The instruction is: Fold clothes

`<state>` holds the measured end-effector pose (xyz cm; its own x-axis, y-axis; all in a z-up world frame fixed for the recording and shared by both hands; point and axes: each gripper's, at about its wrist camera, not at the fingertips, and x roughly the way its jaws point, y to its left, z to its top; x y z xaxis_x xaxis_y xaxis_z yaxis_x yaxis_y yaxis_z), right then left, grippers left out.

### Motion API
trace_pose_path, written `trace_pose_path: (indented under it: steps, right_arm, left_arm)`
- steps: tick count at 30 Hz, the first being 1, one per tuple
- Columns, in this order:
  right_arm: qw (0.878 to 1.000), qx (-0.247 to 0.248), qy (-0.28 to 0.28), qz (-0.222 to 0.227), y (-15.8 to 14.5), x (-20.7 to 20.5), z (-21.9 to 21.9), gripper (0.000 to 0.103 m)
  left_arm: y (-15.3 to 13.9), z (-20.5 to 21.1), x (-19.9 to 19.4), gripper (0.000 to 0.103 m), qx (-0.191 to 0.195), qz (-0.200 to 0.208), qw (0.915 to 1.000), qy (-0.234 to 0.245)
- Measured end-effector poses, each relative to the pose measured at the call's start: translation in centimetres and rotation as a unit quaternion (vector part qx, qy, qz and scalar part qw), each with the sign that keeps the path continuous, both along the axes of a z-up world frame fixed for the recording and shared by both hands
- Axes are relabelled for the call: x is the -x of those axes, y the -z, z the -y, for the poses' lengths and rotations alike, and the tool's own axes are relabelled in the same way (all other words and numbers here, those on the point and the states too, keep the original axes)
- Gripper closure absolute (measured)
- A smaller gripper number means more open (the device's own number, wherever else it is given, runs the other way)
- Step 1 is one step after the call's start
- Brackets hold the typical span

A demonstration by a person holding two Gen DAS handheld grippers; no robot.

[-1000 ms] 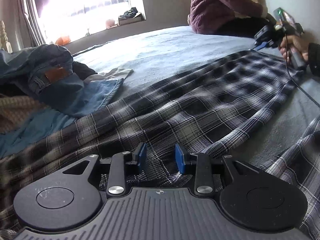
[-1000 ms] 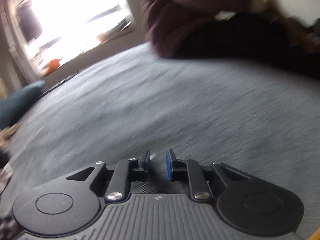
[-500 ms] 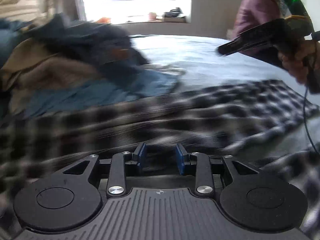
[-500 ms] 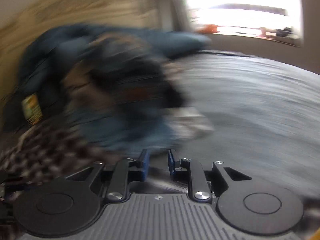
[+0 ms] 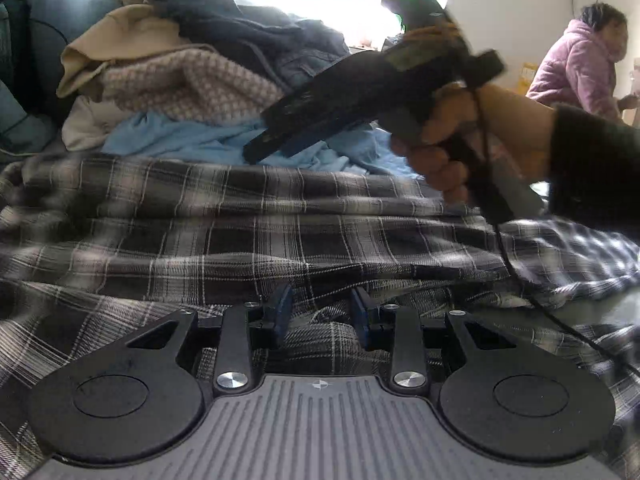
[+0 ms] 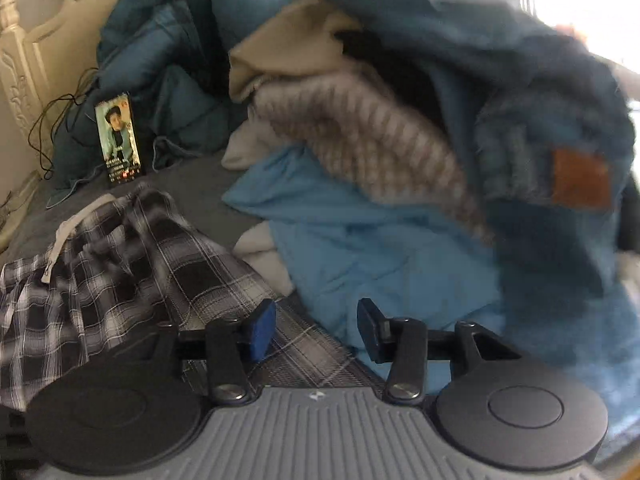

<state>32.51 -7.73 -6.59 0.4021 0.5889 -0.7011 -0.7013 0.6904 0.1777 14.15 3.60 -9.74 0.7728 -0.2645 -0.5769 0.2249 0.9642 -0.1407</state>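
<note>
A black and white plaid garment (image 5: 280, 232) lies spread over the grey bed; its waistband end with a white drawstring shows in the right wrist view (image 6: 120, 248). My left gripper (image 5: 320, 312) is open, low over the plaid cloth, with nothing between its blue pads. My right gripper (image 6: 316, 326) is open over the plaid garment's edge, beside a light blue cloth (image 6: 380, 248). In the left wrist view the right gripper (image 5: 360, 92) is held in a hand above the plaid garment, pointing left toward the clothes pile.
A pile of clothes (image 5: 192, 76) lies behind the plaid garment: beige and checked knits, light blue cloth, dark blue jeans (image 6: 560, 152). A phone (image 6: 118, 140) leans against a teal duvet by the headboard (image 6: 24, 52). A person in a pink jacket (image 5: 580, 68) sits at the far right.
Both grippers have swung left toward the clothes pile. My right gripper has opened wider and come down over the plaid garment's edge. My left gripper stays open over the plaid.
</note>
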Motion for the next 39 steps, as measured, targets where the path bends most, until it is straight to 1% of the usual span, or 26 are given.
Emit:
trace_pose_path:
  steps: [1, 2, 3, 4, 5, 7, 10, 12, 14, 17, 19, 21, 22, 24, 25, 26, 27, 28, 29, 31, 32, 34, 35, 37, 39]
  right_arm:
    - [1.0, 0.007, -0.009, -0.009, 0.4, 0.1, -0.3, 0.078]
    - [1.0, 0.014, -0.017, -0.016, 0.7, 0.2, -0.6, 0.086]
    - [1.0, 0.018, -0.021, -0.012, 0.6, 0.5, -0.7, 0.098]
    - [0.999, 0.023, -0.026, -0.001, 0.4, 1.0, -0.8, 0.102]
    - [0.999, 0.023, -0.023, 0.014, 0.2, 1.3, -0.8, 0.102]
    - [0.999, 0.019, -0.007, 0.045, -0.5, 1.7, -0.7, 0.102]
    - [0.998, 0.011, 0.017, 0.059, -0.7, 1.1, -1.0, 0.102]
    - [0.996, 0.006, 0.033, 0.077, -0.6, 0.7, -1.3, 0.102]
    - [0.994, 0.022, 0.046, 0.094, 0.2, 0.1, -1.9, 0.102]
    - [0.991, 0.057, 0.055, 0.104, 2.0, -0.6, -2.6, 0.103]
    - [0.986, 0.087, 0.058, 0.131, 2.9, -0.8, -3.3, 0.103]
    - [0.982, 0.109, 0.06, 0.144, 3.2, -1.1, -3.9, 0.103]
    - [0.98, 0.117, 0.06, 0.15, 2.9, -1.1, -4.2, 0.102]
    - [0.981, 0.109, 0.055, 0.153, 1.4, -0.7, -4.2, 0.101]
    - [0.981, 0.103, 0.053, 0.154, 0.6, -0.5, -4.2, 0.099]
    - [0.983, 0.085, 0.051, 0.156, -0.6, -0.3, -4.0, 0.097]
    - [0.986, 0.054, 0.051, 0.151, -1.9, -0.2, -3.7, 0.093]
    - [0.989, 0.021, 0.047, 0.14, -3.0, -0.3, -3.5, 0.082]
    - [0.992, -0.007, 0.037, 0.123, -3.8, -0.5, -3.7, 0.074]
    - [0.994, -0.042, 0.015, 0.099, -4.5, -1.0, -5.2, 0.072]
    - [0.995, -0.051, -0.002, 0.084, -4.4, -1.3, -6.4, 0.07]
    - [0.996, -0.053, -0.039, 0.057, -3.6, -2.1, -9.5, 0.064]
    - [0.996, -0.046, -0.055, 0.047, -3.0, -2.4, -11.0, 0.064]
    - [0.995, -0.031, -0.089, 0.021, -1.6, -3.0, -14.0, 0.065]
    - [0.994, -0.016, -0.111, 0.009, -0.3, -3.2, -16.4, 0.065]
  left_arm:
    - [0.1, 0.1, 0.1, 0.071, -0.002, 0.002, 1.0, 0.001]
    - [0.1, 0.1, 0.1, 0.071, -0.002, 0.004, 1.0, 0.002]
    - [0.1, 0.0, 0.1, 0.071, 0.0, 0.004, 1.0, 0.002]
    - [0.1, 0.0, 0.3, 0.07, 0.003, 0.004, 1.0, 0.002]
    - [0.2, -0.2, 0.3, 0.07, 0.008, 0.003, 1.0, 0.002]
    - [0.3, -0.4, 0.3, 0.07, 0.017, 0.001, 0.9999, 0.003]
    - [0.4, -0.6, 0.3, 0.07, 0.021, 0.001, 0.9998, 0.003]
    - [0.5, -0.6, 0.3, 0.07, 0.021, 0.003, 0.9998, 0.004]
    - [0.6, -0.6, 0.4, 0.07, 0.022, 0.004, 0.9997, 0.004]
    - [0.7, -0.6, 0.5, 0.07, 0.024, 0.006, 0.9997, 0.005]
    - [0.7, -0.7, 0.5, 0.07, 0.026, 0.006, 0.9996, 0.005]
    - [0.7, -0.9, 0.5, 0.07, 0.033, 0.007, 0.9994, 0.006]
    - [0.8, -1.0, 0.5, 0.07, 0.039, 0.007, 0.9992, 0.006]
    - [0.7, -1.6, 0.5, 0.07, 0.058, 0.004, 0.9983, 0.007]
    - [0.5, -1.9, 0.5, 0.07, 0.07, 0.003, 0.9975, 0.008]
    - [0.3, -2.3, 0.6, 0.07, 0.082, 0.004, 0.9966, 0.008]
    - [0.0, -2.6, 0.7, 0.07, 0.091, 0.007, 0.9958, 0.008]
    - [-0.3, -3.0, 0.8, 0.069, 0.099, 0.012, 0.995, 0.007]
    - [-0.5, -3.3, 0.9, 0.069, 0.101, 0.017, 0.9947, 0.001]
    - [-0.5, -3.7, 0.8, 0.068, 0.098, 0.017, 0.9949, -0.018]
    - [-0.4, -4.0, 0.6, 0.068, 0.098, 0.014, 0.9948, -0.027]
    - [0.3, -4.5, 0.1, 0.068, 0.109, -0.008, 0.9933, -0.037]
    - [0.7, -4.8, -0.1, 0.068, 0.116, -0.016, 0.9923, -0.04]
    - [0.8, -5.0, -0.1, 0.068, 0.125, -0.016, 0.9913, -0.039]
    - [0.9, -5.0, 0.0, 0.068, 0.123, -0.011, 0.9916, -0.038]
